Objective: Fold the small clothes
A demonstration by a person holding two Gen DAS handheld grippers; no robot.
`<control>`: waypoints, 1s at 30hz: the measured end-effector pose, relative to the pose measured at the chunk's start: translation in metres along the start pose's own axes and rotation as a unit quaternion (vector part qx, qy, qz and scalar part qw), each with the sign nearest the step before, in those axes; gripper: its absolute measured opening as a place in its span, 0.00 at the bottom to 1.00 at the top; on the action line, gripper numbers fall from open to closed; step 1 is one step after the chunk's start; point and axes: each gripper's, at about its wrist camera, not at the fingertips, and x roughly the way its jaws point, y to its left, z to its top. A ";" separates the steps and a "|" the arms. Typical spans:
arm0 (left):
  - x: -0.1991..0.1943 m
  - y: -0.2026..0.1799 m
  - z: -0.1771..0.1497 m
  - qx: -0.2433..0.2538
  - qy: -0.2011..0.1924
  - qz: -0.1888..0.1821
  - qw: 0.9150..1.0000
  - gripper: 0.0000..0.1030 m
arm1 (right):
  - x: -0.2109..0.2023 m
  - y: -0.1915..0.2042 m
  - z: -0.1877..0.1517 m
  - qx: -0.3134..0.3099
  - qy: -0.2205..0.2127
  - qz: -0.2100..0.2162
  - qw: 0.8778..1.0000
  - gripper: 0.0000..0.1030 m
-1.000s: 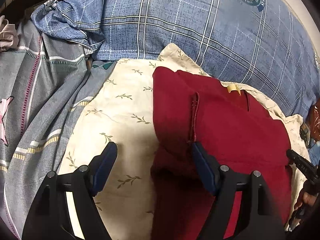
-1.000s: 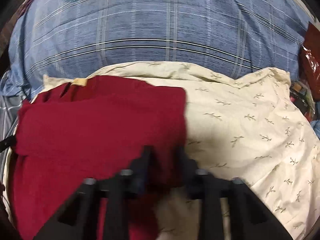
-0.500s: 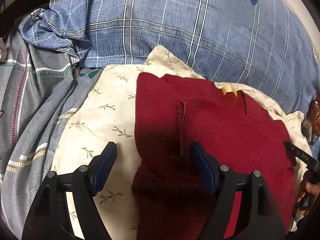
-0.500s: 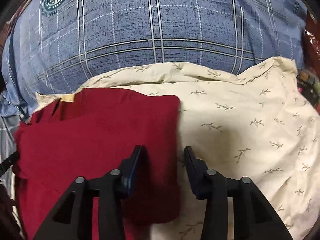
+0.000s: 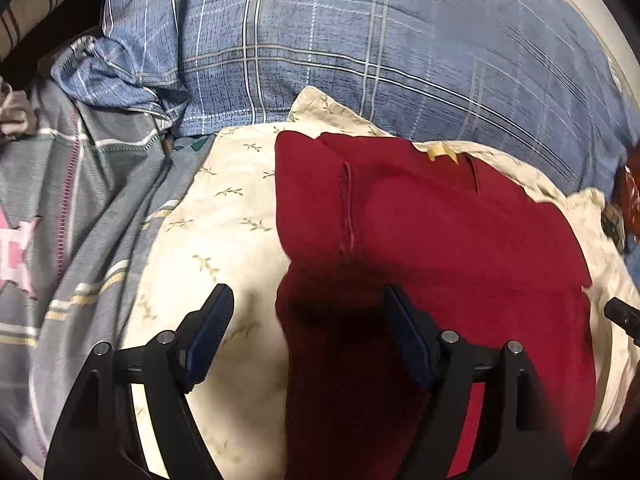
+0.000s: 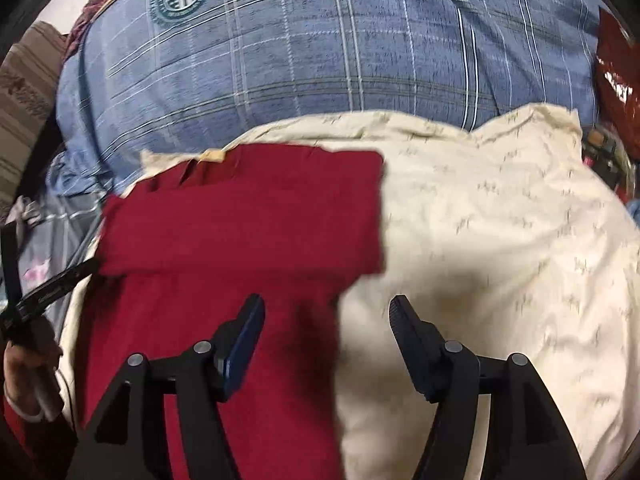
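I'm working over a bed, with a cream leaf-print pillow (image 6: 500, 240) lying against blue plaid bedding (image 5: 360, 52). The red garment (image 5: 460, 248) lies on that pillow toward its left edge, upper part folded down into a band. I judge it soft, light and limp, so I'd pinch a doubled hem or corner. My left tool (image 5: 308, 336) hangs open over its left edge, holding nothing. My right tool (image 6: 326, 332) has just been opening, nothing between its jaws.
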 end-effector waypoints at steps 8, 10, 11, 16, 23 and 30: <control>-0.036 -0.001 -0.036 0.015 -0.008 0.012 1.000 0.74 | -0.024 0.006 -0.035 -0.009 0.003 0.010 1.000 0.66; -0.041 -0.001 -0.046 0.017 -0.006 0.010 1.000 0.74 | -0.025 0.008 -0.042 -0.007 0.005 0.012 1.000 0.66; -0.044 -0.001 -0.050 0.018 -0.005 0.013 1.000 0.74 | -0.025 0.007 -0.045 -0.004 0.006 0.014 1.000 0.66; -0.053 0.002 -0.065 0.017 -0.003 0.010 1.000 0.74 | -0.025 0.007 -0.064 0.006 0.018 0.018 1.000 0.67; -0.064 0.005 -0.083 0.012 0.002 0.001 1.000 0.74 | -0.028 0.009 -0.083 0.007 0.021 0.016 1.000 0.70; -0.065 0.007 -0.096 0.001 0.015 -0.017 1.000 0.74 | -0.035 0.016 -0.083 0.014 0.004 0.008 1.000 0.71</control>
